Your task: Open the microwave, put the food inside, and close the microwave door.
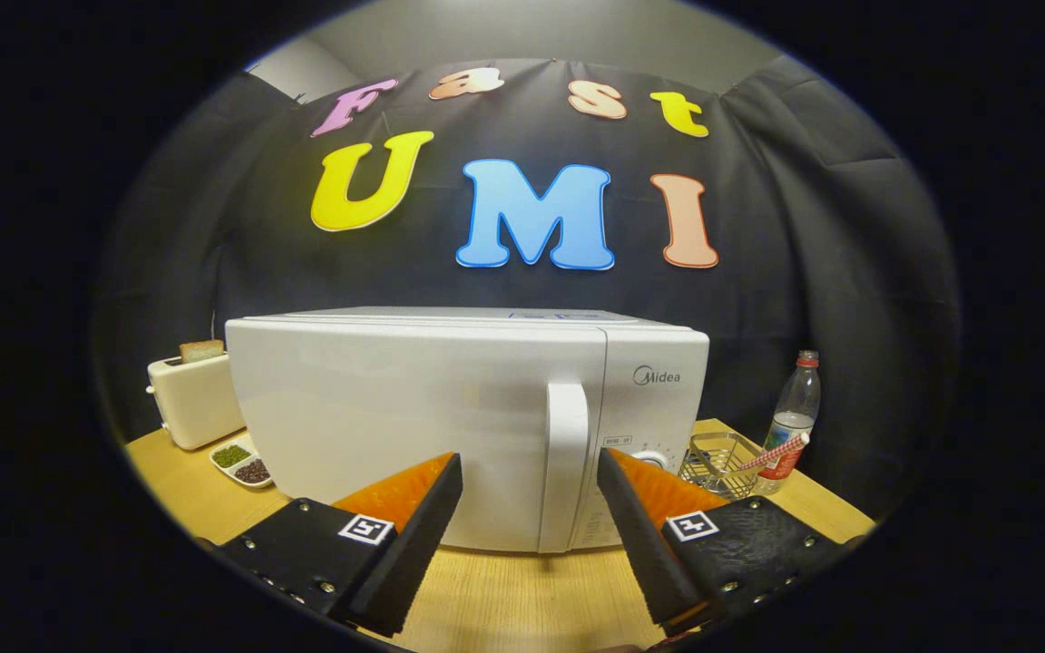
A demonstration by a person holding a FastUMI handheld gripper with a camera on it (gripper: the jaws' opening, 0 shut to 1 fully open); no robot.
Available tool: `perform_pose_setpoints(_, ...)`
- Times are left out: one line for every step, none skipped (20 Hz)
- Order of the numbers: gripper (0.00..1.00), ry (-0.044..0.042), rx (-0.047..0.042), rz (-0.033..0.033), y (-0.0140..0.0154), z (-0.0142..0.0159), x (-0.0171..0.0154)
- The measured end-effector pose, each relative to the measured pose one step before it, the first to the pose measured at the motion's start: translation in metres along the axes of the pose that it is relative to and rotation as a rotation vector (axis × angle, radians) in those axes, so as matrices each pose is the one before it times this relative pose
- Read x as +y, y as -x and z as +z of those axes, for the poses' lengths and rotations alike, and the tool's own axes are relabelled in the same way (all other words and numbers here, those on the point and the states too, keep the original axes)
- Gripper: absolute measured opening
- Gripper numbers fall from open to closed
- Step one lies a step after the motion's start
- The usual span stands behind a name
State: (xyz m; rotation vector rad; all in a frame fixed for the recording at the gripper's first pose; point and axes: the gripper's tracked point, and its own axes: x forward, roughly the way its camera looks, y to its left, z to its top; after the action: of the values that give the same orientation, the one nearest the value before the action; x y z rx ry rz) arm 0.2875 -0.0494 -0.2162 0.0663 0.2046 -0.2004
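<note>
Microwave point(414, 426) sits on the wooden surface point(522, 599), door shut, facing the camera. White body, vertical door handle point(566, 467) toward its right side, control panel with a dial point(651, 458) right of the handle.

Claw point(530, 472) is spread wide, nothing gripped. Fingers point(414, 517) point at the lower front of the microwave; the handle shows in the gap between the tips, closer to the right one. Can't tell whether the tips touch the door or sit just short of it.

Left of the microwave: toaster point(191, 399) with a slice of bread point(201, 350) sticking up from its slot. In front of the toaster, just beside the microwave's left corner, a small white two-part dish point(243, 467), green bits in one section, dark beans in the other.

Right of the microwave: wire basket point(717, 464) near the panel side, a red-and-white striped stick point(776, 451) lying across its rim. Clear plastic bottle point(790, 422) with red cap stands upright just behind the basket, about half full or less.

Food for the task: can't tell for certain which item it is; bread in the toaster and the dish are the candidates, both outside the microwave.
</note>
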Motion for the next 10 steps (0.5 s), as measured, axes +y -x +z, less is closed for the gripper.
perform_pose_setpoints(0.90,-0.00432,-0.00243,-0.00628,-0.00357,-0.00111,-0.00101)
perform_pose_setpoints(0.87,-0.00303,-0.00385,-0.00122,-0.00373,0.00172,0.00125)
perform_pose_setpoints(0.87,0.01052,-0.01786,-0.00444,-0.00315,0.00115,0.00063)
perform_pose_setpoints(0.75,0.01776,-0.00868,-0.02039,-0.00610,0.00040,-0.00486)
perform_pose_setpoints(0.70,0.00427,0.00576,0.00691,-0.00150,-0.00029,0.00047)
perform_pose_setpoints(0.70,-0.00232,0.00737,-0.00090,-0.00209,0.00065,0.00000)
perform_pose_setpoints(0.66,0.00114,-0.00082,-0.00997,-0.00042,-0.00224,-0.00272)
perform_pose_setpoints(0.57,-0.00688,0.00169,-0.01068,-0.00120,0.00038,-0.00474)
perform_pose_setpoints(0.50,-0.01353,0.00543,-0.00893,-0.00285,-0.00176,-0.00496)
perform_pose_setpoints(0.36,-0.02915,0.00883,0.00700,-0.00107,-0.00081,-0.00048)
